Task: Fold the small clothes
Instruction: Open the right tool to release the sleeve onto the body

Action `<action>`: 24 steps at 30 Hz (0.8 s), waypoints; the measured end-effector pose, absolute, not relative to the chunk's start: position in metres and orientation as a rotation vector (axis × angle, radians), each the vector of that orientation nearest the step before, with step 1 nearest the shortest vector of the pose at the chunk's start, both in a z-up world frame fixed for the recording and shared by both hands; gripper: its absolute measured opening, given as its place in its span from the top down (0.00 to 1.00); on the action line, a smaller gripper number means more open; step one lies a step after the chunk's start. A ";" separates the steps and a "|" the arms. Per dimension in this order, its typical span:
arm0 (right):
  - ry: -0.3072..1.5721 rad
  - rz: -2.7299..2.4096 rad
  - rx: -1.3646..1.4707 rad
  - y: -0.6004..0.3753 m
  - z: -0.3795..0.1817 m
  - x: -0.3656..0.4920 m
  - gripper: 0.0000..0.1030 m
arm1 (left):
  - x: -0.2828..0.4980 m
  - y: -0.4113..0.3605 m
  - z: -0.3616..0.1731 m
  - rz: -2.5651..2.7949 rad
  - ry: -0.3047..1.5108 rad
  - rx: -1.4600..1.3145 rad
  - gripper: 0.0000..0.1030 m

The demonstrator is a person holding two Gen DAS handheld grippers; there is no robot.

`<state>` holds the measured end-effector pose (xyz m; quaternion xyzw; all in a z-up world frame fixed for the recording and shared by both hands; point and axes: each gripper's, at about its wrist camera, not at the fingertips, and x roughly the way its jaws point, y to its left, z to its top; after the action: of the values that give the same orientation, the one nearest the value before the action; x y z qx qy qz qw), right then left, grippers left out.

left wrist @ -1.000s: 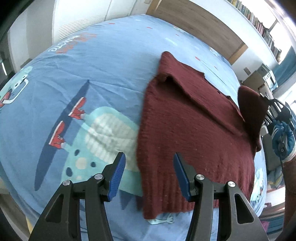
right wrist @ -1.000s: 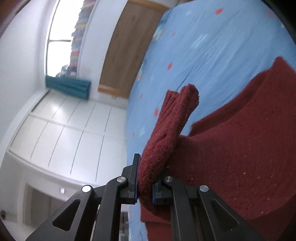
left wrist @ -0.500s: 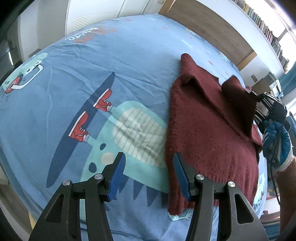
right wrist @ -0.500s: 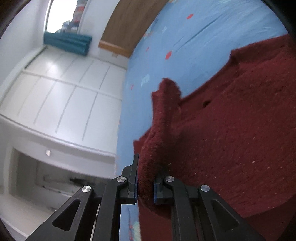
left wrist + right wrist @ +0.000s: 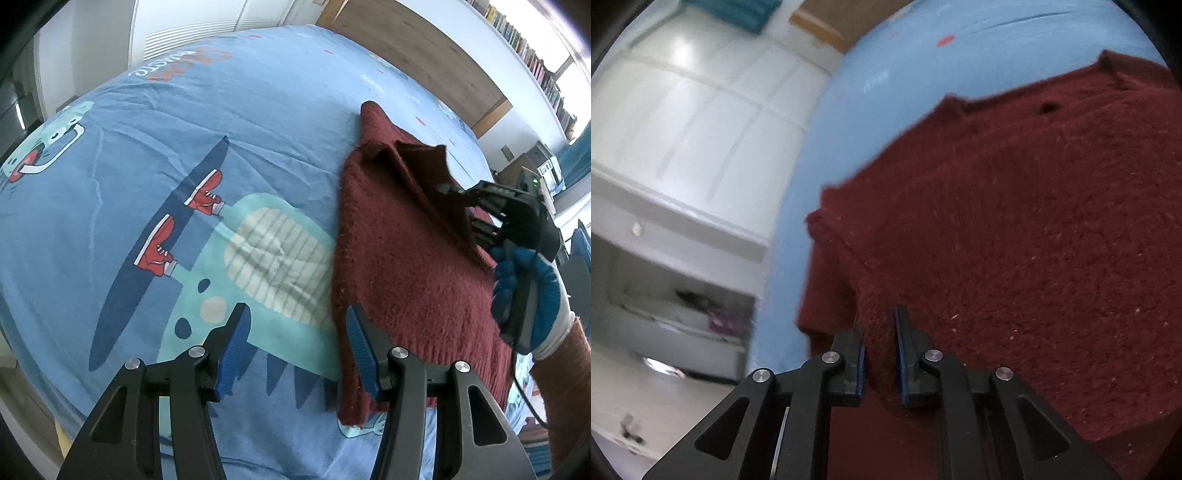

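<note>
Since 1 second ago the right claw (image 5: 879,354) has carried the sleeve from standing up off the edge of the sweater (image 5: 402,266) down and across the body, so the sleeve (image 5: 432,173) now lies almost flat on top, and the left claw (image 5: 295,354) has drifted a little so the sweater's near edge sits just inside its right finger. The right claw is clenched on the sleeve fabric, which fills the narrow gap between its blue pads (image 5: 899,358); in the left wrist view its tip is buried in the fold while the gloved hand (image 5: 524,280) grips its handle. The left claw is released, jaws wide apart and holding nothing, hovering above the bed sheet (image 5: 229,122) beside the sweater's ribbed hem. The dark red sweater lies spread on the bed, on the blue cartoon-print sheet, with its far corner turned up near the collar. As a judgement, 1 sleeve fold is nearly finished but not let go, and the other side and the final halving are probably yet to do; whether the far sleeve is already tucked I cannot tell. Around the bed are white cupboard doors (image 5: 683,110), a wooden panel (image 5: 413,48) and a shelf of books (image 5: 524,48). Nothing lies on the sweater to block the fold, though the thick knit may spring back when released.
</note>
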<state>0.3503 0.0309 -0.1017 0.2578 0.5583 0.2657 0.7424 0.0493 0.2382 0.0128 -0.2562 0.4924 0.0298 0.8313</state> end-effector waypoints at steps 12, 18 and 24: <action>1.155 0.689 0.288 0.052 -0.061 0.324 0.60 | 0.053 0.228 0.019 0.037 1.030 -0.523 0.53; 1.052 0.453 0.166 -0.029 -0.041 0.320 0.60 | 0.058 0.219 0.018 0.024 1.035 -0.510 0.53; 1.000 0.160 0.036 -0.114 -0.044 0.322 0.58 | 0.069 0.202 0.020 0.005 1.038 -0.484 0.53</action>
<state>0.3222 -0.1136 -0.0442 0.0171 0.4789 0.0768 0.8743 0.0694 0.2019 0.0195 -0.2289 0.4911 0.0024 0.8405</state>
